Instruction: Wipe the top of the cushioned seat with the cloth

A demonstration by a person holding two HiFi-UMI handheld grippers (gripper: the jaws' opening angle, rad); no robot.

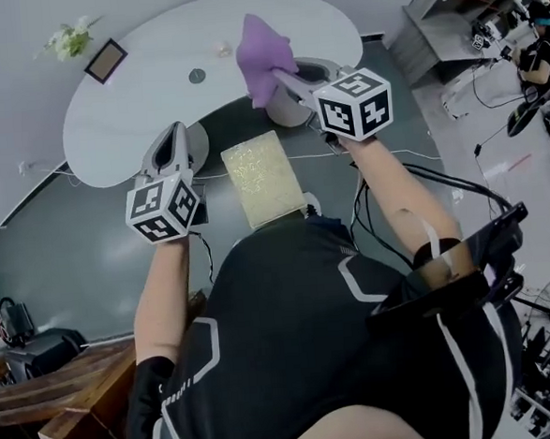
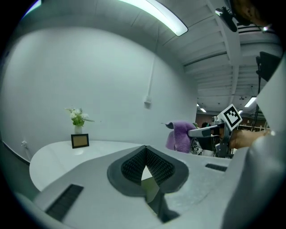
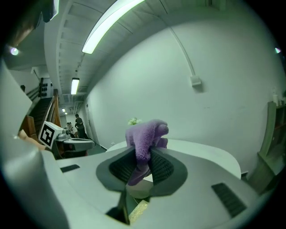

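The right gripper (image 1: 282,78) is clenched on a fuzzy purple cloth (image 1: 262,55) that bunches above its jaws. It likely holds the cloth ready to lower onto the pale yellow rectangular cushioned seat (image 1: 261,179), which lies below, between both grippers. The left gripper (image 1: 169,141), pinched together on nothing, hovers just beside the seat.

No text is legible; white print on the sleeve (image 1: 174,392) below the left marker cube (image 1: 164,207) is too small to read.
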